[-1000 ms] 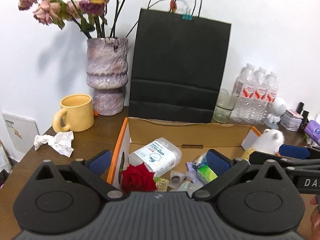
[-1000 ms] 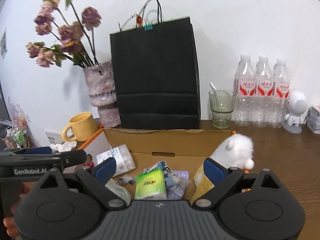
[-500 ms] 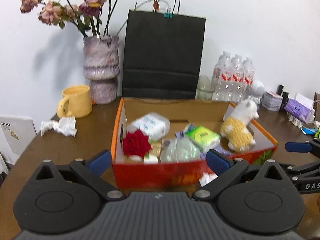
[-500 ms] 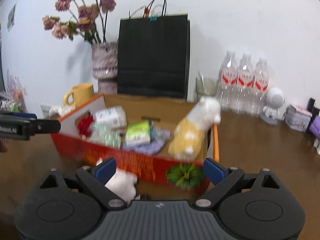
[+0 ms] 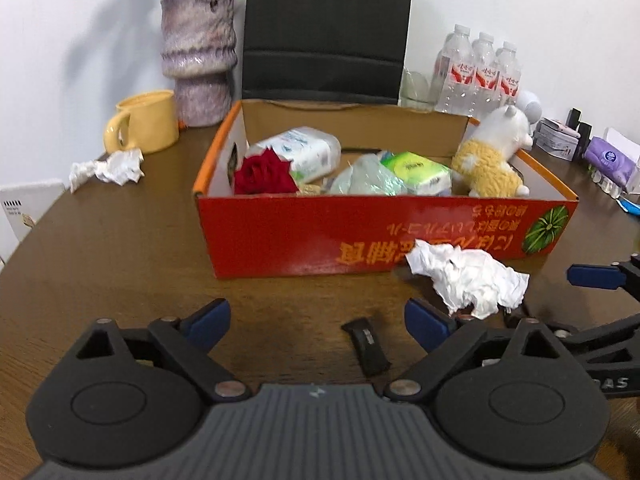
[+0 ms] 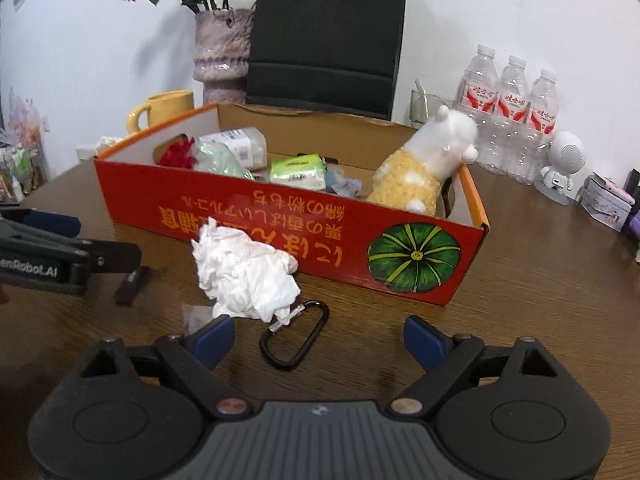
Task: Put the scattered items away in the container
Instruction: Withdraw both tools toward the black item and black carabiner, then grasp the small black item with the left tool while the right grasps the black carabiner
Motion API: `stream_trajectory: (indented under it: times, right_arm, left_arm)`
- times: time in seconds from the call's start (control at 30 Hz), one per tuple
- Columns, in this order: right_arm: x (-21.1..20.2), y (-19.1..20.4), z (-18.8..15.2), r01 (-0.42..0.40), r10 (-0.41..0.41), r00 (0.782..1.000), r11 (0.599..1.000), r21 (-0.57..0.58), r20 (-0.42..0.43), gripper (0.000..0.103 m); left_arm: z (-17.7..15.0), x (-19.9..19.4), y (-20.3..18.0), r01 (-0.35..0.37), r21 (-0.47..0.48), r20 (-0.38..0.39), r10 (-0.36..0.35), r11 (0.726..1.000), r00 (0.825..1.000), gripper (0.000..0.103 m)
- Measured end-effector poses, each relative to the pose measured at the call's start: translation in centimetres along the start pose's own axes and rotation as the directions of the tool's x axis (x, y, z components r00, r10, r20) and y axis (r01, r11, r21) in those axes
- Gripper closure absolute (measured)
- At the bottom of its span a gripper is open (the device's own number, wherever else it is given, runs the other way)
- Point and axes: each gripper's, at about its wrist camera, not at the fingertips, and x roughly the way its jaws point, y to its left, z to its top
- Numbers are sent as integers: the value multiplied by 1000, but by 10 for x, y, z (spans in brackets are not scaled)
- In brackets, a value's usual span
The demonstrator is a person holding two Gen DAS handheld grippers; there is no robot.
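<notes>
a brown wooden table [image 5: 120,248] is shown from two wrist views. a red and orange cardboard box [image 5: 360,232] with printed lettering and a green pumpkin picture stands at its centre, and inside it are seen a red rose [image 5: 264,172], a clear plastic pack of white wipes [image 5: 308,152], a green tissue packet [image 5: 420,170] and a white and yellow plush alpaca [image 5: 488,160] leaning against the box's right wall. just in front of the box a large crumpled white tissue [image 6: 244,268] lies on the table, near or touching the box's front wall. a black metal carabiner [image 6: 294,334] lies beside the tissue, its clip end partly covered by it, and a small flat black object [image 5: 366,344] lies nearby on the bare wood. a second crumpled white tissue [image 5: 108,166] is seen well apart, to the left of the box, near a yellow ceramic mug [image 5: 144,122]. the left gripper [image 5: 316,320] is held low over the table with its blue-padded jaws wide apart and closing; the small black object lies between them, untouched. the right gripper [image 6: 318,338] is likewise wide and closing, with the carabiner between its pads and nothing gripped. behind the box stand a mottled purple vase [image 5: 198,52], a black paper bag [image 6: 324,36] and three clear water bottles [image 6: 508,116].
</notes>
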Motion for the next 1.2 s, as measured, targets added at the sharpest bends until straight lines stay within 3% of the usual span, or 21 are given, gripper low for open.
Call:
stream_trajectory:
  times: [0.13, 0.3, 0.37, 0.5, 0.73, 1.2]
  right_arm:
    - [5, -1, -2, -1, 1, 1000, 999, 32, -18, 29]
    - [6, 0, -2, -18, 18, 1000, 999, 36, -17, 31]
    - [5, 1, -2, -36, 36, 999, 999, 39, -17, 41]
    - [3, 2, -2, -53, 54, 998, 998, 37, -19, 52]
    - [0, -3, -3, -63, 65, 998, 996, 70, -26, 77]
    - [-11, -8, -4, -58, 58, 998, 994, 95, 4, 78]
  left_arm:
    - [-3, 2, -5, 2, 16, -9, -2, 1000, 1000, 28]
    - [-7, 9, -9, -6, 7, -30, 6, 1000, 1000, 45]
    - [-8, 9, -11, -4, 14, -28, 4, 1000, 1000, 54]
    - [-9, 6, -14, 10, 21, -26, -9, 1000, 1000, 79]
    - [-11, 5, -18, 21, 30, -22, -20, 999, 1000, 90]
    - [-11, -2, -15, 57, 35, 3, -57, 998, 998, 90]
